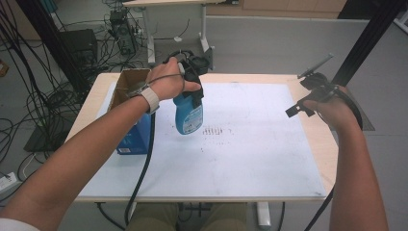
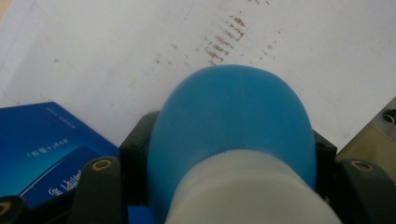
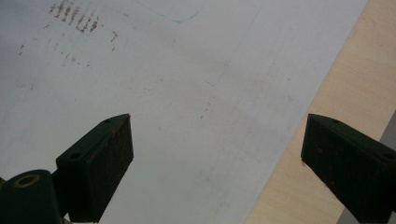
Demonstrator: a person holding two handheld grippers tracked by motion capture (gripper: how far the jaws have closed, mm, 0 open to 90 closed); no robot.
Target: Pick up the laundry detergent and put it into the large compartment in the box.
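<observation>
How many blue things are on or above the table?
2: a blue bottle held above the white mat in the left claw, and a blue box at the table's left edge. Others may be hidden inside the box.

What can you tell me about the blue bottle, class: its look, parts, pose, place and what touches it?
The blue bottle looks like smooth plastic, with a printed label on its front and a paler, whitish upper part, seen close up in the left gripper view. It hangs roughly upright above the white sheet, not resting on it, beside the open blue box. The left hand-held gripper clamps it near the top, jaws pressed on both sides. Its cap or nozzle is hidden.
</observation>
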